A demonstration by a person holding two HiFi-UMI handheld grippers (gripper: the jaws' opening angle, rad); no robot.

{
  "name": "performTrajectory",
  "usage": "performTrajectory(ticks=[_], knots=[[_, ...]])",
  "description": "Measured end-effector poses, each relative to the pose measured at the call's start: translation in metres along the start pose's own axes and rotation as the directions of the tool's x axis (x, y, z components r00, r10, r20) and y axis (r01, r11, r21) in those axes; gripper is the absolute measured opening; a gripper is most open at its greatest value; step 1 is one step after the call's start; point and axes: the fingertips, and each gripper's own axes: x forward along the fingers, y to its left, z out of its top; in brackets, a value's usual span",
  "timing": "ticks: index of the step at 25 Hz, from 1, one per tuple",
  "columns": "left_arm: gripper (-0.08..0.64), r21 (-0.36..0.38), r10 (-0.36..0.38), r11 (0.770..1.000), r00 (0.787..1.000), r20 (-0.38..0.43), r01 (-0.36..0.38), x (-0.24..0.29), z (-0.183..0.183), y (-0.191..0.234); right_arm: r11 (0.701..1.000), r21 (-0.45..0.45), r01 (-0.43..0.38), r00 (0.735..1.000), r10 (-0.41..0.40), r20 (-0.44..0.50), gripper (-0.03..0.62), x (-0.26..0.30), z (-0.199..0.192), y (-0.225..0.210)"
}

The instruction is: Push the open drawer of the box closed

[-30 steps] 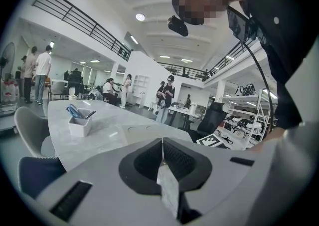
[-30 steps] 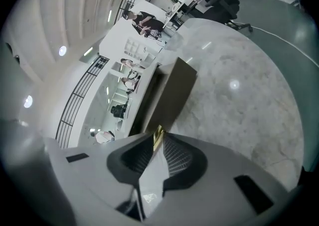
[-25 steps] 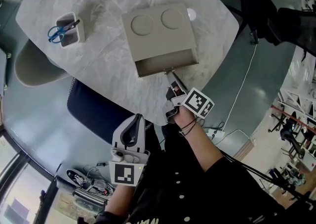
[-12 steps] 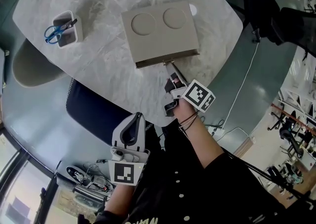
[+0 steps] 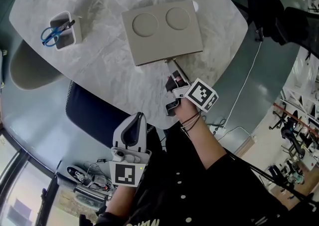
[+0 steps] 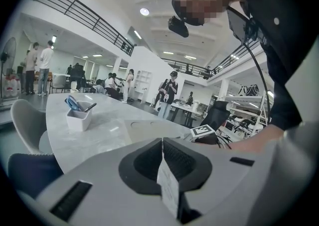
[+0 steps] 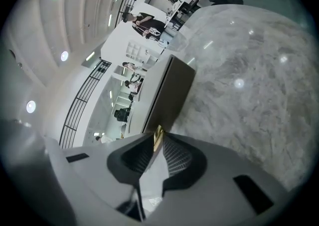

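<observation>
Marble surface (image 5: 99, 75) is shown in the head view, with the drawer (image 5: 167, 61) nearly flush in the box (image 5: 162, 28) and the right hand-held gripper (image 5: 171, 66) at the box's near edge. In the left gripper view, the left hand-held gripper (image 6: 162, 145) is seen closed on nothing, well short of the box. In the right gripper view the brass handle (image 7: 158, 136) is pinched between the jaws, so a straight, square push into the box is advised.

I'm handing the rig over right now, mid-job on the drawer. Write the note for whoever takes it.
Right gripper: shut on the small brass knob at the drawer front.
Left gripper: shut, empty, held low by the body, off the table.
The beige flat box with two round recesses sits on the grey marble table.
Done: the drawer looks pushed in, with no gap seen.
Left: release the knob and back away.
</observation>
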Motion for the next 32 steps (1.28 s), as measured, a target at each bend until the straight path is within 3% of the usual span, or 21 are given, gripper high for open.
performTrajectory(ticks=[26, 32], knots=[[0.018, -0.003, 0.005, 1.000, 1.000, 0.011, -0.005, 0.004, 0.002, 0.000, 1.000, 0.009, 0.010, 1.000, -0.010, -0.009, 0.064, 0.001, 0.000, -0.001], [0.018, 0.010, 0.006, 1.000, 1.000, 0.029, -0.006, 0.000, 0.009, -0.007, 1.000, -0.003, 0.022, 0.999, -0.022, -0.027, 0.033, -0.019, -0.006, -0.001]])
